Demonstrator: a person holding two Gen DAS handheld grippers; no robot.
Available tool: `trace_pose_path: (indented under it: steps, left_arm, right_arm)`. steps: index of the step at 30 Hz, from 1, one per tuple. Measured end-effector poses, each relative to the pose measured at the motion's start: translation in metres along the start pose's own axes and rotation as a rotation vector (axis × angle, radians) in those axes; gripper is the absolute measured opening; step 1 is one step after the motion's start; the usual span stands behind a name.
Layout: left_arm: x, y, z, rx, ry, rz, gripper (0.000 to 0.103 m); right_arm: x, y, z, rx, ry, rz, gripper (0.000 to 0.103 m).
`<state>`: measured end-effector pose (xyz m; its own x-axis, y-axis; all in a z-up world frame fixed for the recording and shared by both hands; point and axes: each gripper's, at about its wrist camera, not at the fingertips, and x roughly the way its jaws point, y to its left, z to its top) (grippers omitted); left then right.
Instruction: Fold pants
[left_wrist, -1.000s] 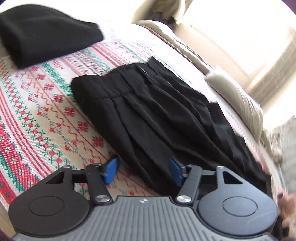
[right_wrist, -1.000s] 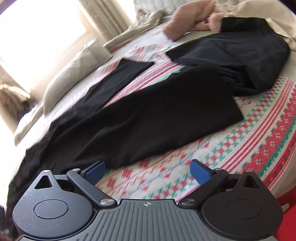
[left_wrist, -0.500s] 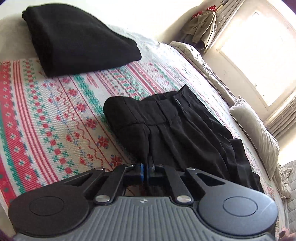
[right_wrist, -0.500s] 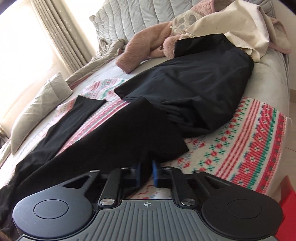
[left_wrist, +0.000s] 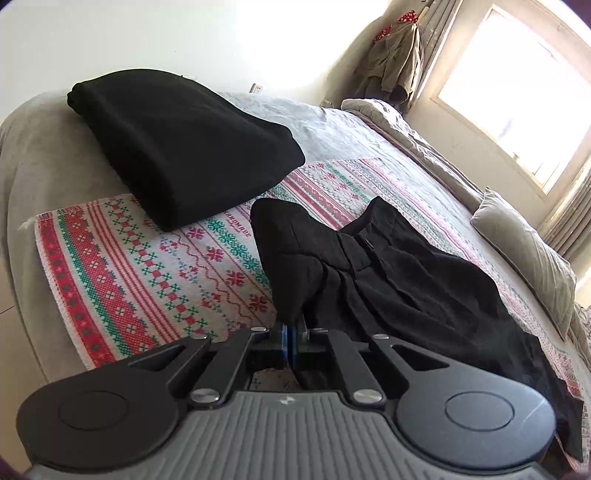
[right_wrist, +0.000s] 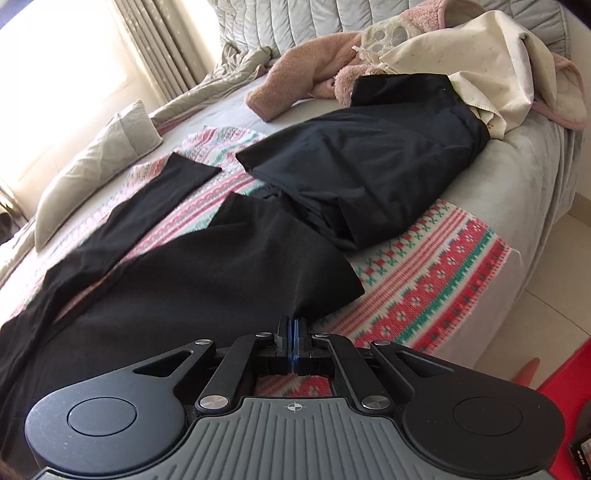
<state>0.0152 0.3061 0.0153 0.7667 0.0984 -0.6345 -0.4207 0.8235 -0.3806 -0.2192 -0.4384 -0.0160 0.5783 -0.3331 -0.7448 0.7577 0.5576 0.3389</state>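
Left tongs (left_wrist: 289, 334): you are pinching them closed on the waist corner of the pants (left_wrist: 406, 280), low centre of the frame.
Right tongs (right_wrist: 294, 341): you are clamping them closed on a leg hem, lower centre.
Pants: they are lying spread across the patterned blanket (left_wrist: 147, 258) on the bed, both held ends peaking upward.
Risk: thin fabric is likely slipping free if you are pulling unevenly.
Risk: the free leg (right_wrist: 147, 199), upper left, is probably dragging crooked.
Nearby: the folded black stack (left_wrist: 177, 144) is crowding your fold.
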Motion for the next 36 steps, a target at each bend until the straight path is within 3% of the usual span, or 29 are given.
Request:
trace_pose_path:
  steps: [5,9,10,11,13,15,16,19,25,31,36]
  left_arm:
    - [0.000,0.002,-0.007,0.053,0.026,0.035,0.020]
    - [0.023,0.000,-0.019,0.152,0.124,0.099,0.022]
    - [0.023,-0.005,-0.021,0.200,0.117,0.113,0.027]
    - [0.020,-0.012,-0.022,0.255,0.100,0.133,0.032]
    - [0.010,-0.025,-0.028,0.348,0.046,0.189,0.059]
    - [-0.002,-0.037,-0.034,0.432,-0.011,0.195,0.069]
    - [-0.008,-0.043,-0.038,0.457,-0.032,0.181,0.077]
    - [-0.022,-0.061,-0.045,0.488,-0.049,0.109,0.086]
    - [-0.031,-0.117,-0.079,0.584,0.007,-0.110,0.103]
    - [-0.017,-0.173,-0.128,0.683,0.090,-0.301,0.103]
    - [-0.003,-0.207,-0.165,0.765,0.073,-0.407,0.103]
  right_arm:
    - [-0.005,-0.004,-0.009,-0.031,0.012,-0.041,0.000]
    - [0.005,-0.006,-0.015,-0.064,0.054,-0.076,0.000]
    - [0.004,-0.005,-0.015,-0.081,0.053,-0.084,0.005]
    - [0.002,-0.003,-0.015,-0.099,0.056,-0.081,0.017]
    - [-0.005,0.000,-0.013,-0.124,0.044,-0.104,0.046]
    - [-0.015,0.001,-0.008,-0.151,-0.010,-0.110,0.057]
    - [-0.020,0.002,-0.005,-0.165,-0.035,-0.114,0.057]
    - [-0.022,0.004,0.011,-0.193,-0.095,-0.094,0.057]
    - [0.012,0.017,0.050,-0.257,-0.111,0.067,0.057]
    - [0.068,0.039,0.073,-0.355,-0.121,0.081,0.056]
    - [0.108,0.044,0.082,-0.394,-0.122,0.123,0.056]
